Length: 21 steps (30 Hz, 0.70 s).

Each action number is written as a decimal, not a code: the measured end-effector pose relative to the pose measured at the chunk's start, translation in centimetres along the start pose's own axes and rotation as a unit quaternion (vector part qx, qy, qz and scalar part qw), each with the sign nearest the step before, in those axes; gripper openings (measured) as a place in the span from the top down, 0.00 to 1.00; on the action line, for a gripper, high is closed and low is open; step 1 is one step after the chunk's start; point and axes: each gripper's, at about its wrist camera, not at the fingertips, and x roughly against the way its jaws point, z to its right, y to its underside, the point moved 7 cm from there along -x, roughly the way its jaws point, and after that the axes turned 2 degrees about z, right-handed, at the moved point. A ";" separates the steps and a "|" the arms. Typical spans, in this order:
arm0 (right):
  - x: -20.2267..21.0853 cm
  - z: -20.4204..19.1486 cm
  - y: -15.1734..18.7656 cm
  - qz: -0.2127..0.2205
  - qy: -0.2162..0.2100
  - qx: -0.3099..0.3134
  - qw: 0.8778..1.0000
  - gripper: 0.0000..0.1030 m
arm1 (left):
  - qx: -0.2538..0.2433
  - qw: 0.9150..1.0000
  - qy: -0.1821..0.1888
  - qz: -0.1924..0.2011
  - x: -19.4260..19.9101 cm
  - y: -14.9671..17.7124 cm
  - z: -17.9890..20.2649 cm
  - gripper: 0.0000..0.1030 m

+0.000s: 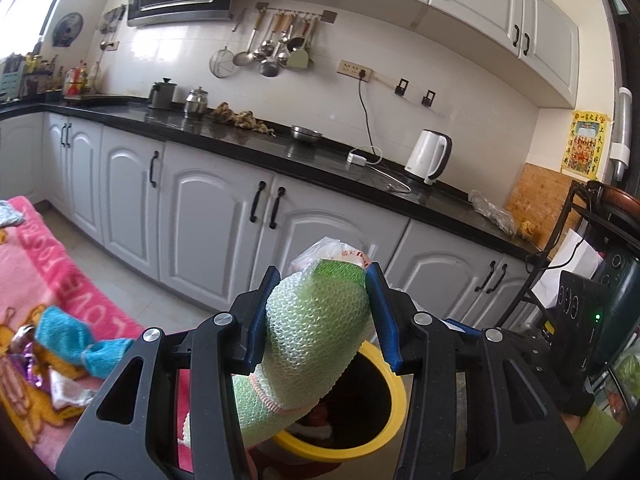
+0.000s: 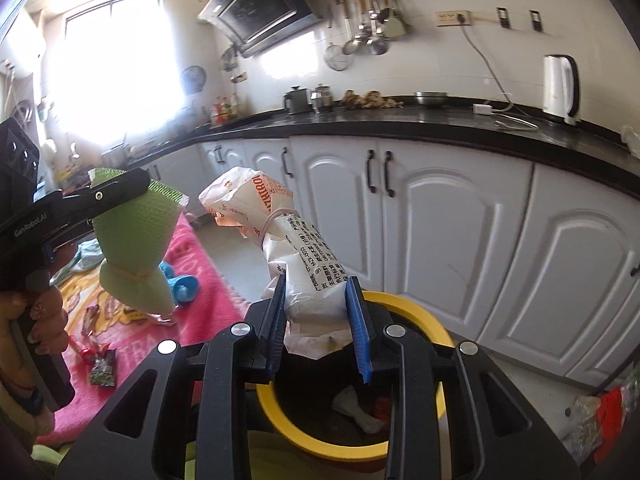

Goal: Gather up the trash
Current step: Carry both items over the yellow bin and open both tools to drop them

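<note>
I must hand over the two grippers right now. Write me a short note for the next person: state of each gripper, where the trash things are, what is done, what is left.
Left gripper: shut on the green foam-net sleeve, held above the yellow-rimmed black trash bin.
Right gripper: shut on the crumpled white printed plastic bag, also above the bin.
Done: some trash already lies inside the bin.
Left: let both pieces drop into the bin. Then collect the rest from the pink blanket: the blue cloth piece and the small candy wrappers.
</note>
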 end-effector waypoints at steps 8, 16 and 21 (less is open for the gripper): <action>-0.3 4.0 1.0 -0.011 0.033 -0.041 0.999 0.73 | 0.000 1.000 0.015 -0.019 -3.6 1.2 1.7 0.65; -2.3 5.5 3.0 -0.041 0.061 -0.048 0.996 0.73 | 0.015 0.999 0.026 -0.042 -7.2 3.1 2.0 0.64; -3.8 5.8 4.1 -0.060 0.075 -0.047 0.994 0.49 | 0.037 0.998 0.020 -0.053 -9.0 4.2 1.2 0.57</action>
